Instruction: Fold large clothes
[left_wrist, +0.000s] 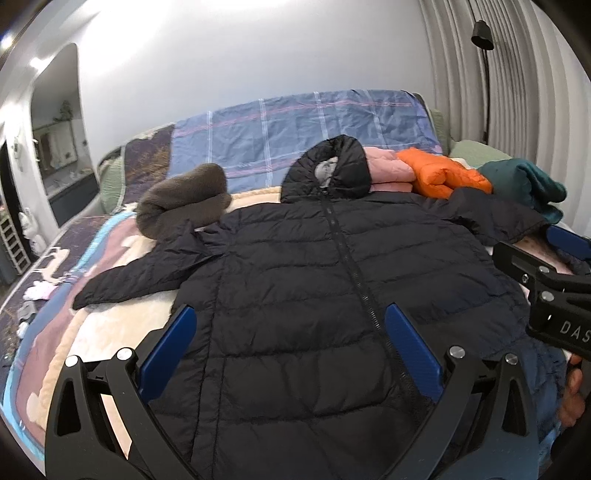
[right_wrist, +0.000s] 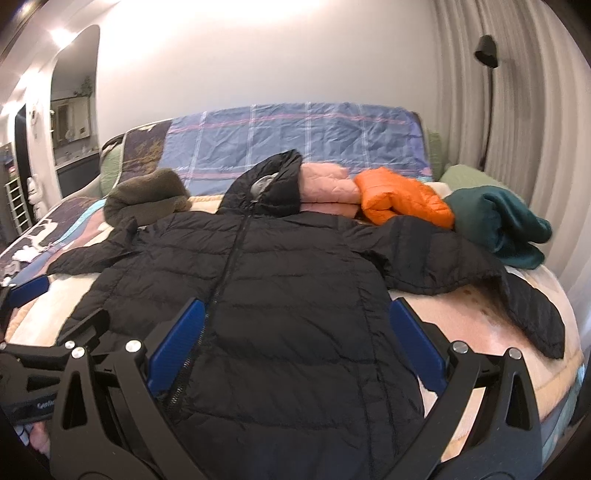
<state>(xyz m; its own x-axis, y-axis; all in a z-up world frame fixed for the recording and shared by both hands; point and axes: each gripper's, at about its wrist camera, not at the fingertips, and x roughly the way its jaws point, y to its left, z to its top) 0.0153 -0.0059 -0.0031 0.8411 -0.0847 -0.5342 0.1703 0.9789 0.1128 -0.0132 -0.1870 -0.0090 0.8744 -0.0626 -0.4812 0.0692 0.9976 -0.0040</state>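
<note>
A black hooded puffer jacket (left_wrist: 295, 258) (right_wrist: 258, 266) lies zipped and face up on the bed, hood at the far end and both sleeves spread out. My left gripper (left_wrist: 290, 319) hovers open over the jacket's near left part, its blue fingers (left_wrist: 184, 325) wide apart and holding nothing. My right gripper (right_wrist: 295, 314) is open as well, above the near right part by the zipper. The left wrist view catches the right gripper (left_wrist: 543, 245) at its right edge, near the right sleeve (right_wrist: 461, 266). The left gripper (right_wrist: 59, 306) appears at the left edge of the right wrist view.
Beyond the hood lie a brown fleece (left_wrist: 181, 199), a folded pink jacket (left_wrist: 388, 170), an orange puffer (left_wrist: 443, 173) and a teal garment (left_wrist: 524, 184). A plaid blanket (left_wrist: 295, 125) covers the headboard. A floor lamp (right_wrist: 485, 48) and curtains stand on the right.
</note>
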